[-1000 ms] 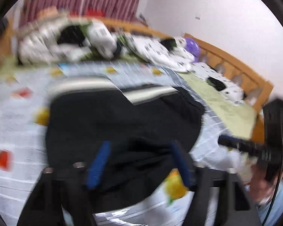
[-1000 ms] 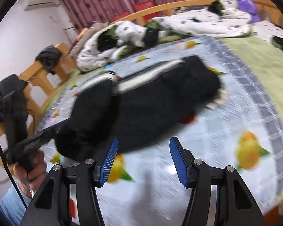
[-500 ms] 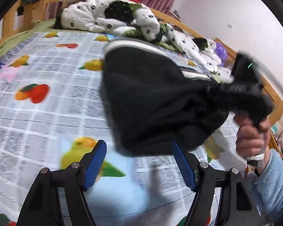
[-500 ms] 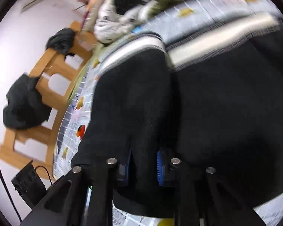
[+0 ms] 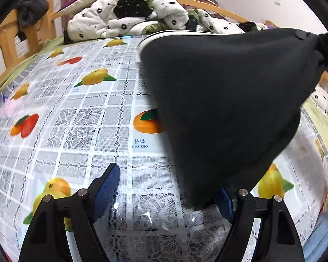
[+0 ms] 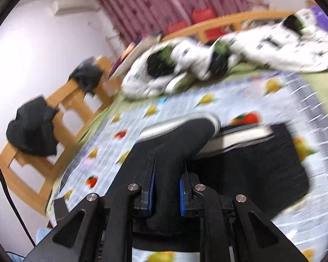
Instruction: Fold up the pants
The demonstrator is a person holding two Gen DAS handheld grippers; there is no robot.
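Note:
The black pants (image 5: 225,100) with a white-striped waistband hang lifted over the fruit-print sheet, pulled up toward the upper right in the left wrist view. My left gripper (image 5: 166,187) is open; its right fingertip is hidden behind the hanging cloth and nothing is held. My right gripper (image 6: 166,187) is shut on a fold of the pants (image 6: 170,152) and holds it raised; the rest of the pants (image 6: 262,170) lie on the bed below.
The bed carries a fruit-print plastic sheet (image 5: 81,118). A white and black spotted quilt (image 5: 129,17) is piled at the head. A wooden bed rail (image 6: 61,113) with dark clothes (image 6: 32,128) draped on it runs along the left.
My right gripper has closed on the pants and lifted them off the bed. My left gripper has stayed open and moved left and low over the sheet.

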